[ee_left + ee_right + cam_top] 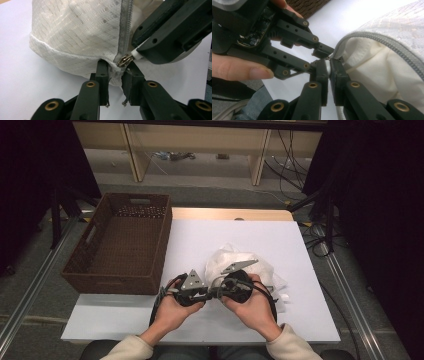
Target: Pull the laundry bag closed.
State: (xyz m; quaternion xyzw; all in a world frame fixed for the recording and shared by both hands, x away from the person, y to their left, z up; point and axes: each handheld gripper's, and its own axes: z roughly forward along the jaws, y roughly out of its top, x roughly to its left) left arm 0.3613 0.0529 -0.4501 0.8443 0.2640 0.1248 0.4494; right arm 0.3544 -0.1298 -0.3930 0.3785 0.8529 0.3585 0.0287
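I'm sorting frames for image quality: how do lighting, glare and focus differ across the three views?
High view: the white table is lit evenly while the sides fall into black. Left gripper view: the mesh bag and zipper pull are sharp, the nearest jaw parts soft. Right gripper view: the table behind glares to plain white and the person's thumb is slightly blurred.

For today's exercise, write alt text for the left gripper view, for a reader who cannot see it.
A white mesh laundry bag lies on a white table, its grey zipper running down to a metal zipper pull. The left gripper has its two black jaws on either side of the bag's corner just below the pull, while the right gripper reaches in from the right, shut on the pull's white tab.
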